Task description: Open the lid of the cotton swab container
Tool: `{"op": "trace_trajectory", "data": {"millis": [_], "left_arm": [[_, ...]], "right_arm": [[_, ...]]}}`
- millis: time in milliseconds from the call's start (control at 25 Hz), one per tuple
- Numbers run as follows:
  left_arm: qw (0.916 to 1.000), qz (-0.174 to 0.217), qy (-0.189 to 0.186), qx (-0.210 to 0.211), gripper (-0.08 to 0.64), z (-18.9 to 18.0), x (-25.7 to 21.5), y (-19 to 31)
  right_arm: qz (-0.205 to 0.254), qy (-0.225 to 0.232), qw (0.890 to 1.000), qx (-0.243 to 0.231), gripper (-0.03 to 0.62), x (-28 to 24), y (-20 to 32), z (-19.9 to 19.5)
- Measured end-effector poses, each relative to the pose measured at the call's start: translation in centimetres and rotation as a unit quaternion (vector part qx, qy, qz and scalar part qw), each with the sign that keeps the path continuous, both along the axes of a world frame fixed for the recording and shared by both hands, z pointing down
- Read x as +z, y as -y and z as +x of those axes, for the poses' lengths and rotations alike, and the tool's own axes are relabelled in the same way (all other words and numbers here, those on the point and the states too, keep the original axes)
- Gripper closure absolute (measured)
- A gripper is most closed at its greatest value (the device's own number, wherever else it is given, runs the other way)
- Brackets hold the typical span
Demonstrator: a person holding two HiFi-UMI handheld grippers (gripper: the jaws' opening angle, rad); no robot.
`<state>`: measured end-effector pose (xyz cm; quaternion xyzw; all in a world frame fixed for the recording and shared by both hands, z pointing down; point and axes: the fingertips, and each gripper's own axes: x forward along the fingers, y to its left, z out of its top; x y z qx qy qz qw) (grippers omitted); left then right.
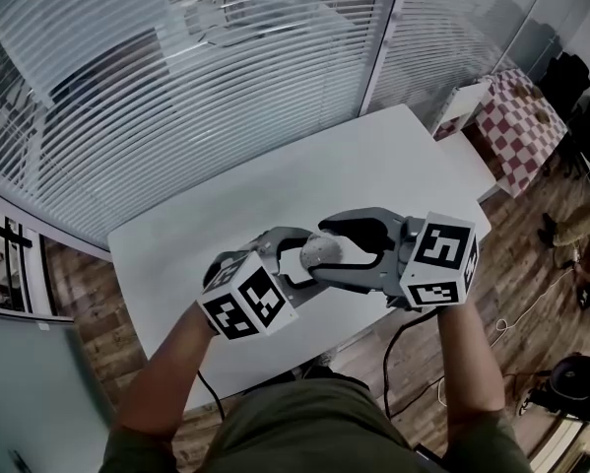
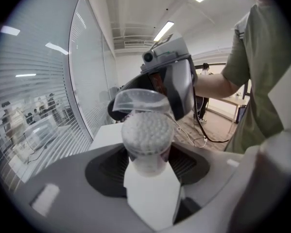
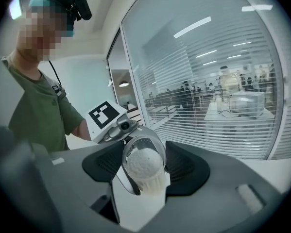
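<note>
Hands-on view from above: a person stands at a white table [image 1: 275, 180] and holds two grippers tip to tip in the air over its near edge. The left gripper [image 1: 293, 260] is clamped on the cotton swab container [image 1: 323, 252], a small clear tub lying roughly level between the two tools. In the left gripper view, the dark jaw pads press on both sides of the tub's body, and its mouth faces away from the camera, packed full of white swab heads [image 2: 146, 132]. The clear lid [image 2: 138, 100] is lifted off the mouth and tilts upward above it, so the swabs are uncovered. The right gripper [image 1: 346, 246] meets the tub from the opposite side. In the right gripper view, its jaws are closed on the rim of the clear lid, with the swab heads showing through it. Each gripper carries a cube with black and white square markers [image 1: 243, 302]. Beyond the table runs a glass wall with horizontal blinds [image 1: 176, 67], and wooden flooring [image 1: 531, 235] shows to the right.
</note>
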<state>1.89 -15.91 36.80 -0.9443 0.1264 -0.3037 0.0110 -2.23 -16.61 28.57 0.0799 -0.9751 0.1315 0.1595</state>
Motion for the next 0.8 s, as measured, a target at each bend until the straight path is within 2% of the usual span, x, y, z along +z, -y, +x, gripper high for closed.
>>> {"op": "trace_trajectory", "data": {"millis": [400, 800], "left_arm": [[0.9999, 0.004, -0.006, -0.008, 0.301, -0.3, -0.5, 0.3], [0.9997, 0.003, -0.018, -0.013, 0.301, -0.4, -1.2, 0.6]], "right_arm": [[-0.026, 0.088, 0.995, 0.036, 0.322, -1.1, 1.0, 1.1], [-0.053, 0.178, 0.981, 0.05, 0.321, -2.3, 1.5, 2.4]]}}
